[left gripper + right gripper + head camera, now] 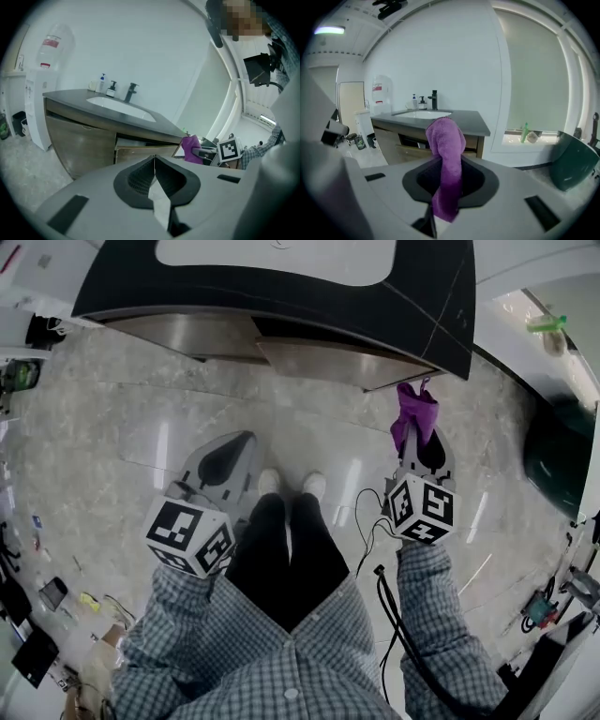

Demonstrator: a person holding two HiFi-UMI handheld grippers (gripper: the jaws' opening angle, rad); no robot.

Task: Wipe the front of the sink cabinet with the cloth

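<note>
My right claw (419,448) pinches the cloth (415,409), bunch poking forward, ready for the cabinet (323,360); left claw (228,457) pressed together, empty, held clear

Person's wearing a checked shirt (281,667), black trousers (281,554), pale shoes (291,484). Grey left gripper (244,441) and right gripper (420,439) are sporting black-and-white marker cubes (190,535).

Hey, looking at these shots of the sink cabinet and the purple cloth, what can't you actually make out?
- Head view: most of the cabinet front is hidden under the countertop.
- Right gripper view: the bottles are too small to read, and the cloth covers part of the cabinet front.
- Left gripper view: the cabinet front's lower right is blocked by the left gripper's own body.
</note>
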